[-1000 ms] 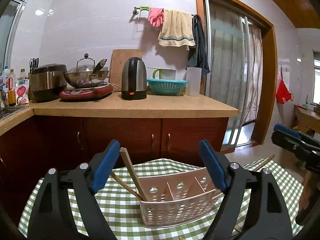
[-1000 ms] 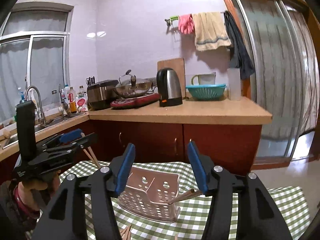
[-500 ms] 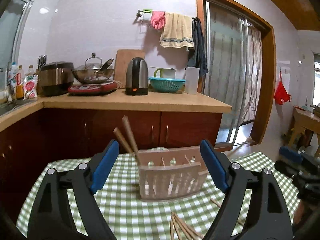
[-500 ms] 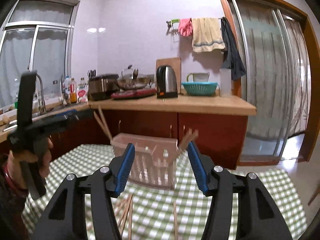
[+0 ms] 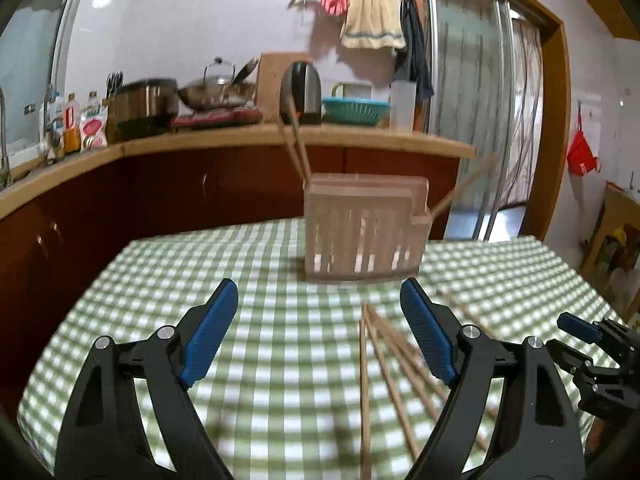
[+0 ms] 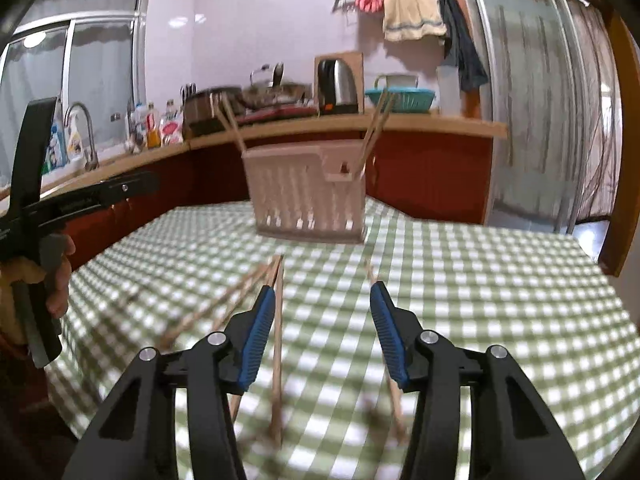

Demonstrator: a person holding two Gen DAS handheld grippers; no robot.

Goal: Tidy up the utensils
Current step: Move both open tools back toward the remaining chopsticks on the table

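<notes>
Left claw [image 5: 320, 332]: jaws wide, empty. Right claw [image 6: 322, 320]: jaws closing, nothing gripped. Loose wooden chopsticks [image 5: 374, 364] lie at six o'clock on the green-checked desk [image 5: 260, 280]; slotted pink plastic utensil basket [image 5: 362, 232] at twelve o'clock holds more.

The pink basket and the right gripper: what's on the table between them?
In the right wrist view, loose chopsticks lie on the checked cloth between the right gripper and the basket.
</notes>
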